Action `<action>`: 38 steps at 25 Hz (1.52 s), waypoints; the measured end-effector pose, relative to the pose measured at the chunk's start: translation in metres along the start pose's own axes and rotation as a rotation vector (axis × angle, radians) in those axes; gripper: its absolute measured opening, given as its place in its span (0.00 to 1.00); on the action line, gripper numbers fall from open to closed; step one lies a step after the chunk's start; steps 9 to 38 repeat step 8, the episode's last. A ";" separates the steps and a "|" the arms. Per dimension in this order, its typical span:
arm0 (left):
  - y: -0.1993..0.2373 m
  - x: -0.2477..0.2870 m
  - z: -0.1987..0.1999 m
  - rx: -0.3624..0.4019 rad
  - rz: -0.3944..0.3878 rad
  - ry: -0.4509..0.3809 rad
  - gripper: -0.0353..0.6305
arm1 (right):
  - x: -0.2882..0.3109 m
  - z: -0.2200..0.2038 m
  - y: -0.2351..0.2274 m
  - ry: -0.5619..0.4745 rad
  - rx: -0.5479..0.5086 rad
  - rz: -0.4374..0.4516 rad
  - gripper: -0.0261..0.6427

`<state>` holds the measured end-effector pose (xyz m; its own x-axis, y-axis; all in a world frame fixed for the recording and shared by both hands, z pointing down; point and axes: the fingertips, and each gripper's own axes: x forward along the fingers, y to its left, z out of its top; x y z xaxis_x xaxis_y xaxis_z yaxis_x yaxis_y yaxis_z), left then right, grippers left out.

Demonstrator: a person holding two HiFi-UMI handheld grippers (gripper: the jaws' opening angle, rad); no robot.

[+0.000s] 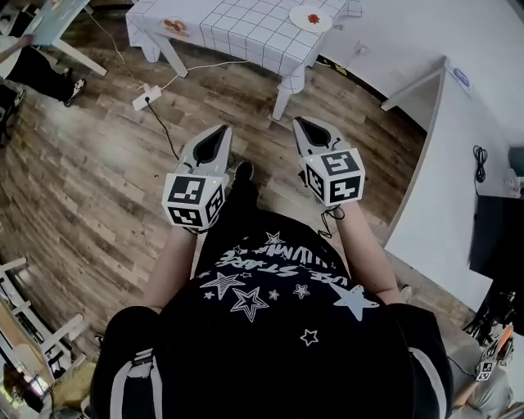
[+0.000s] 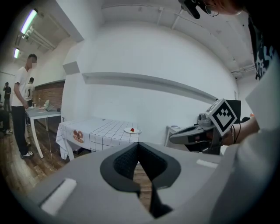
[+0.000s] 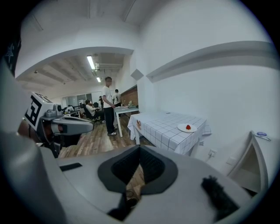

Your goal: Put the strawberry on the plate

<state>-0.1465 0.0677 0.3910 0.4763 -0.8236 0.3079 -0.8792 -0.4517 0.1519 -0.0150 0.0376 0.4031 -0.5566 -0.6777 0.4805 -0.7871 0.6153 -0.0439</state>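
Note:
A red strawberry (image 1: 313, 17) lies on a small white plate (image 1: 304, 22) at the far right end of a table with a checked cloth (image 1: 237, 29). The plate (image 2: 129, 131) (image 3: 183, 128) and strawberry (image 2: 132, 129) (image 3: 188, 127) show small and far off in both gripper views. My left gripper (image 1: 222, 129) (image 2: 139, 144) and right gripper (image 1: 298, 122) (image 3: 140, 147) are held side by side over the wooden floor, well short of the table. Both are shut with nothing between the jaws.
A power strip (image 1: 146, 97) with a cable lies on the floor before the table. A white counter (image 1: 458, 180) runs along the right. A person (image 3: 108, 105) stands by another table (image 3: 124, 109) further left, with others seated behind.

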 end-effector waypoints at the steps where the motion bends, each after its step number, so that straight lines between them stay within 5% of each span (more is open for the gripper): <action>1: -0.013 -0.006 -0.007 0.010 0.015 -0.006 0.07 | -0.011 -0.010 0.000 -0.009 -0.005 0.011 0.06; 8: -0.044 -0.050 -0.035 0.008 0.076 -0.016 0.07 | -0.047 -0.047 0.032 -0.008 -0.022 0.065 0.06; 38: -0.044 -0.050 -0.035 0.008 0.076 -0.016 0.07 | -0.047 -0.047 0.032 -0.008 -0.022 0.065 0.06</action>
